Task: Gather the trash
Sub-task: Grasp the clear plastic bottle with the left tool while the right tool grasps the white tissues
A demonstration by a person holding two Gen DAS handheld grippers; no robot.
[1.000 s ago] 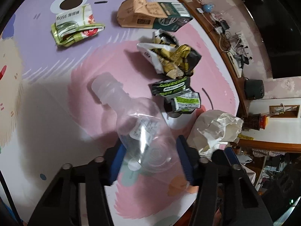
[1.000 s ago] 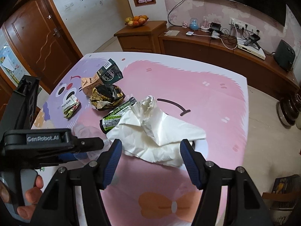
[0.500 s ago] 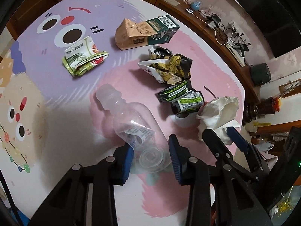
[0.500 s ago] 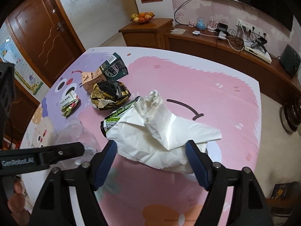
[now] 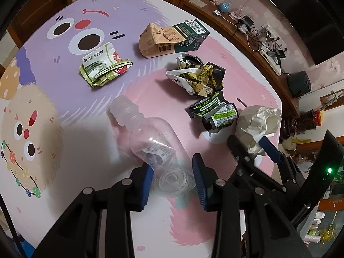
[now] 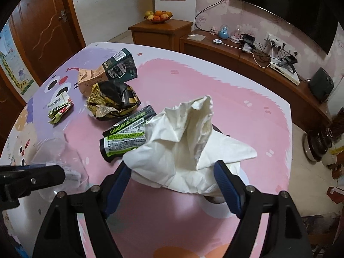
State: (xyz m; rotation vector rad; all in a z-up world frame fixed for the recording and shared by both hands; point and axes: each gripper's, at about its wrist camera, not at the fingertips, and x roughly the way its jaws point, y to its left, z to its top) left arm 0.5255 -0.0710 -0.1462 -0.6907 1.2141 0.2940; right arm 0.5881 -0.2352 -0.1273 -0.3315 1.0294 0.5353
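Note:
A clear plastic bottle (image 5: 148, 137) lies neck-away on the cartoon-print table (image 5: 64, 99). My left gripper (image 5: 173, 172) is shut on its base, both blue pads against the sides. In the right wrist view a crumpled white paper (image 6: 189, 137) sits between the wide jaws of my right gripper (image 6: 172, 178), which is open; the paper fills most of the gap. Other trash: a black and green wrapper (image 6: 126, 133), a black and gold foil bag (image 6: 114, 101), a brown and green carton (image 5: 172, 38) and a folded green packet (image 5: 103, 64).
The right gripper's fingers (image 5: 243, 152) stand close to the right of the left gripper, beside the paper. Beyond the table's far edge run a wooden cabinet with cables (image 6: 258, 53), a fruit bowl (image 6: 158, 16) and a wooden door (image 6: 45, 32).
The left jaws narrowed onto the bottle's base and the view rose and rolled. The right jaws widened and moved closer over the white paper.

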